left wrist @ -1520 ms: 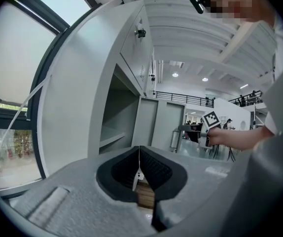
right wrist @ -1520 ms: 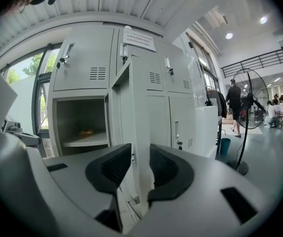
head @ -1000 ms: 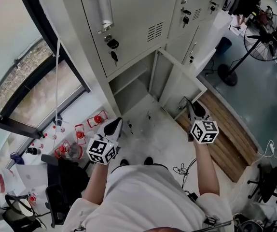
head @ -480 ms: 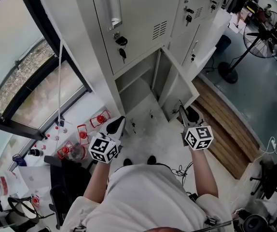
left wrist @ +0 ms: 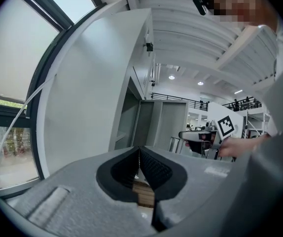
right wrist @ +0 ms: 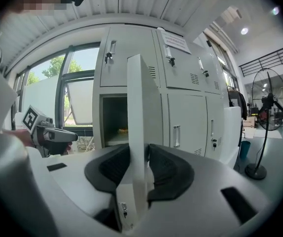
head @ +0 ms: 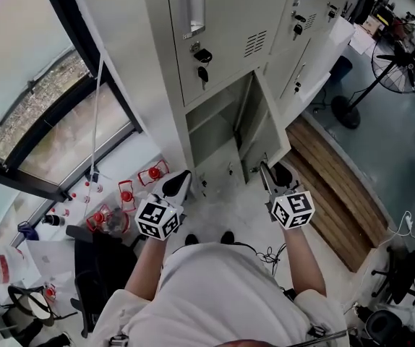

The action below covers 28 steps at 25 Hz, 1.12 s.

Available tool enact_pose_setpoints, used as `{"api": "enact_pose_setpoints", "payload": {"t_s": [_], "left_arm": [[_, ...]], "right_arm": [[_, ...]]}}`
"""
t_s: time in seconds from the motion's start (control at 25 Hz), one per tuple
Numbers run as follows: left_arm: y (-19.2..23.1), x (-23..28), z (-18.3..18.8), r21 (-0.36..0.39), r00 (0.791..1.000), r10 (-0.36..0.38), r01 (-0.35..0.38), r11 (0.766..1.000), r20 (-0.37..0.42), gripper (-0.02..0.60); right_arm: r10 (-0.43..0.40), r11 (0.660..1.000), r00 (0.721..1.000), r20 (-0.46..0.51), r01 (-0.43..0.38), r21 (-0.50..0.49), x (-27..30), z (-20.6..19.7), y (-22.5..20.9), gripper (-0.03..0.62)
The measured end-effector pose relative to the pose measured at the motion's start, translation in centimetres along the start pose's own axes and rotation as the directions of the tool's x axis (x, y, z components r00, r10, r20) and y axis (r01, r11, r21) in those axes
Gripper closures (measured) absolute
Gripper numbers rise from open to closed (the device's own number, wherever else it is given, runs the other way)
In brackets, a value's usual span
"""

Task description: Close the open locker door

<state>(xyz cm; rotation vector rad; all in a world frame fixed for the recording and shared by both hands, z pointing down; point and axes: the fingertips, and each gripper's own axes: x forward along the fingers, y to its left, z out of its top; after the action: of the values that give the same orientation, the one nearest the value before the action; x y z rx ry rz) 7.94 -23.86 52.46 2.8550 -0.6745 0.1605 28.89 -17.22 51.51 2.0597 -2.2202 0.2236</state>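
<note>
The open locker door [head: 269, 132] hangs on the bottom compartment [head: 218, 129] of the grey locker bank, swung partway in. In the right gripper view its free edge [right wrist: 137, 107] stands upright between my jaws. My right gripper [head: 264, 168] [right wrist: 139, 167] is at that edge; its jaws are opening, with the door edge between them and a thin gap at the right pad. Lower left of the locker, my left gripper [head: 181, 178] [left wrist: 139, 154] is held in the air, shut with nothing in it.
Keys hang from the lock [head: 204, 63] of the locker above. Red-capped bottles [head: 124, 194] sit on the floor by the window at left. A wooden platform [head: 338, 186] lies at right, a standing fan [head: 403, 56] beyond it. A cable [head: 269, 255] lies near the person's feet.
The door has swung inward toward the compartment, and my right gripper has moved left with its edge. The left gripper has barely moved.
</note>
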Motion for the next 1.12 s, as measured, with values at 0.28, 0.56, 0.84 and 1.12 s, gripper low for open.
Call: {"api": "enact_pose_setpoints", "payload": {"t_s": [0.28,0.56,0.84,1.12], "left_arm": [[1.2,-1.1,-0.1,-0.007,0.999,0.039,-0.039,0.999,0.005,0.566],[2.5,-2.7,-0.3,-0.024,0.995,0.096,-0.096,0.995,0.014,0.566],[3.5,-4.3,-0.5,-0.036,0.988,0.153,-0.152,0.988,0.024,0.566],[4.1,-5.6,-0.6,-0.046,0.979,0.201,-0.200,0.979,0.032,0.566]], "right_arm": [[0.106,0.993,0.994,0.008,-0.106,-0.046,1.5,0.1,3.3,0.453],[0.212,0.975,0.977,0.006,-0.212,-0.065,3.3,0.4,6.2,0.445],[0.284,0.955,0.959,-0.002,-0.283,-0.090,4.8,0.4,8.2,0.445],[0.345,0.934,0.939,0.004,-0.343,-0.098,7.0,0.7,10.1,0.447]]}}
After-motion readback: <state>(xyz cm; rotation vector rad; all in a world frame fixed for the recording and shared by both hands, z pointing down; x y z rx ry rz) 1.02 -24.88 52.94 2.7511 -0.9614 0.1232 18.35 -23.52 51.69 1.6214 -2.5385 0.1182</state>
